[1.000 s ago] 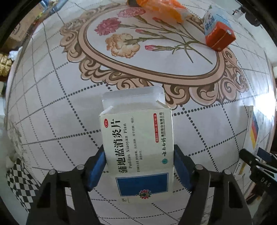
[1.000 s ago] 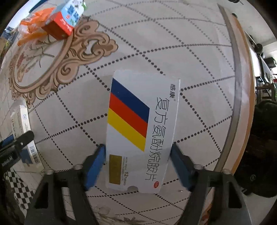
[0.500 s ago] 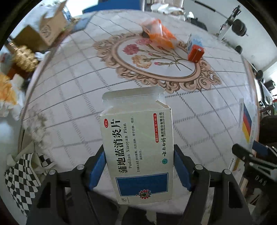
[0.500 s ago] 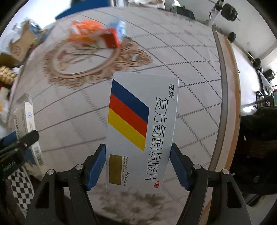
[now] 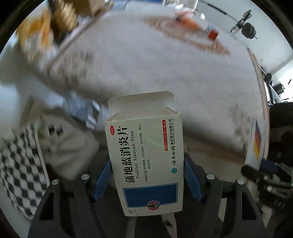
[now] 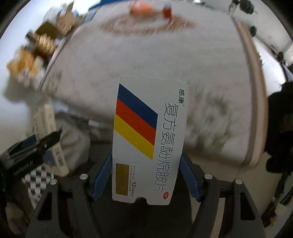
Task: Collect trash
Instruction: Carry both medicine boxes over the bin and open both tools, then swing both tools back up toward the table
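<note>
Both tools have pulled back off the worktop (image 6: pixel 164 60), left tool (image 5: pixel 146 175) clamped on the white box (image 5: pixel 144 157), right tool (image 6: pixel 144 175) on the striped box (image 6: pixel 150 139), neither dropped yet, orange wrapper (image 6: pixel 141 8) and carton (image 6: pixel 167 11) remaining.

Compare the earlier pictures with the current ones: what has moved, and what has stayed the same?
Both tongs have pulled back off the table, which now lies further away, its edge and the floor-side clutter in view. The left tongs still clamp the open Pudilan box; the right tongs still clamp the striped tablet box. The orange wrapper and red carton remain on the table.
</note>
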The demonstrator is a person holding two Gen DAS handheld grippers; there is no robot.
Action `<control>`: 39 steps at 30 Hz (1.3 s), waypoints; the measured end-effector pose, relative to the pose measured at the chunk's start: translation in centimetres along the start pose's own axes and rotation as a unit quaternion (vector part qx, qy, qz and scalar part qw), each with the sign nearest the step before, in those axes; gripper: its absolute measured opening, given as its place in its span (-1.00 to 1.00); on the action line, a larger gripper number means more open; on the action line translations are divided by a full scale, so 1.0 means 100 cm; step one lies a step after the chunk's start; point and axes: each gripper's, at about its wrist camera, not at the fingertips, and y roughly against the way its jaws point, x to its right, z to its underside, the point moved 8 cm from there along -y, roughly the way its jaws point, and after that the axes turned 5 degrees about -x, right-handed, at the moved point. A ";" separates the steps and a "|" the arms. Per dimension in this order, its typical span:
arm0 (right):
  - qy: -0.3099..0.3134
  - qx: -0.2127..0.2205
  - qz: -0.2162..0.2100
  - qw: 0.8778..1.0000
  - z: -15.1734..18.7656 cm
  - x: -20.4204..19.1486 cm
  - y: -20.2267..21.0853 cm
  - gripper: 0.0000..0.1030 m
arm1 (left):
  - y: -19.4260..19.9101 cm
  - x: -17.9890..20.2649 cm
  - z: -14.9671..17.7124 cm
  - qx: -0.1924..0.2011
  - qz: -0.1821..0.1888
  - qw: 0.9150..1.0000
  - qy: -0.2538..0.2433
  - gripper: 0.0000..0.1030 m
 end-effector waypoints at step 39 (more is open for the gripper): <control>0.113 -0.135 0.054 0.983 0.043 0.013 -0.427 1.00 | -0.385 -0.116 0.124 -0.118 -0.019 0.984 0.132 0.98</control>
